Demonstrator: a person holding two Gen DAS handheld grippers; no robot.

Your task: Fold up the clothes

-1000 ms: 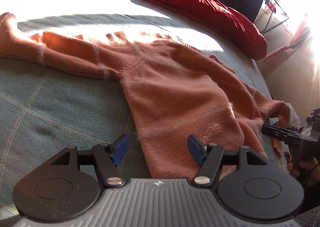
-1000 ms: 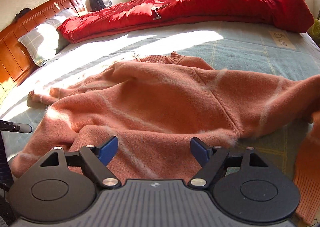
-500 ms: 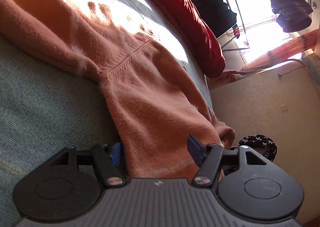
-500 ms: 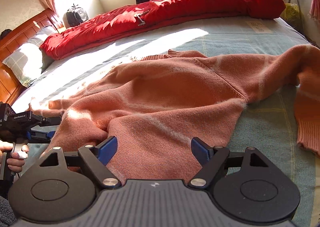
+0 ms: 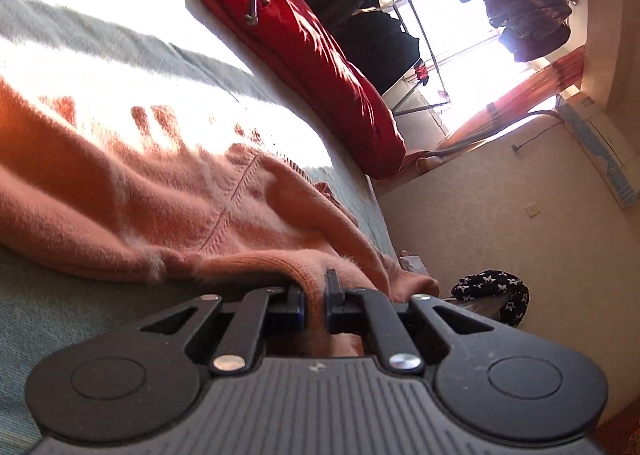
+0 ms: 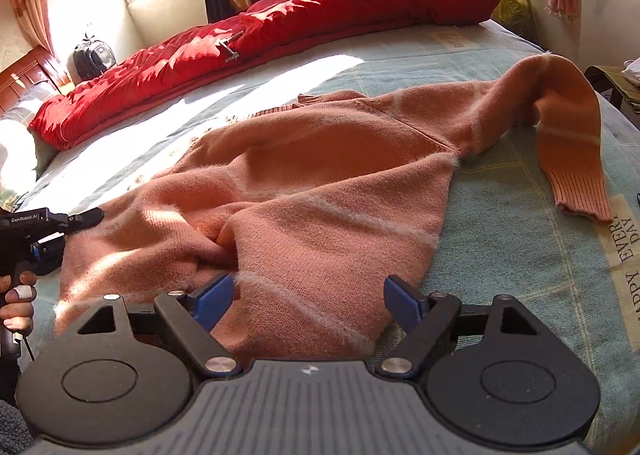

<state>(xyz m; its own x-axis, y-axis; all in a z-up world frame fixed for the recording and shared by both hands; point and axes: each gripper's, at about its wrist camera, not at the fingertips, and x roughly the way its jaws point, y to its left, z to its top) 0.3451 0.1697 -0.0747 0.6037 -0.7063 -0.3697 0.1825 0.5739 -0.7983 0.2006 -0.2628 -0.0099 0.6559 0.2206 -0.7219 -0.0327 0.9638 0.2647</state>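
A fuzzy salmon-pink sweater (image 6: 332,183) lies spread on the bed, front up, one sleeve (image 6: 568,143) bent at the right. In the left wrist view the sweater (image 5: 160,199) fills the middle. My left gripper (image 5: 314,305) is shut on a fold of its hem, blue pads pinching the fabric. It also shows at the left edge of the right wrist view (image 6: 60,223), at the sweater's left hem corner. My right gripper (image 6: 310,301) is open, its blue fingers straddling the near hem, fabric between them.
The bed has a light blue-green cover (image 6: 520,239) with a printed label. A red quilt (image 6: 280,31) lies along the far side. A clothes rack with dark clothes (image 5: 376,31) stands past the bed. A dark star-print cloth (image 5: 492,291) lies off the bed edge.
My left gripper has closed on the sweater's hem, bunching it between the pads. My right gripper has moved closer over the near hem and stays open.
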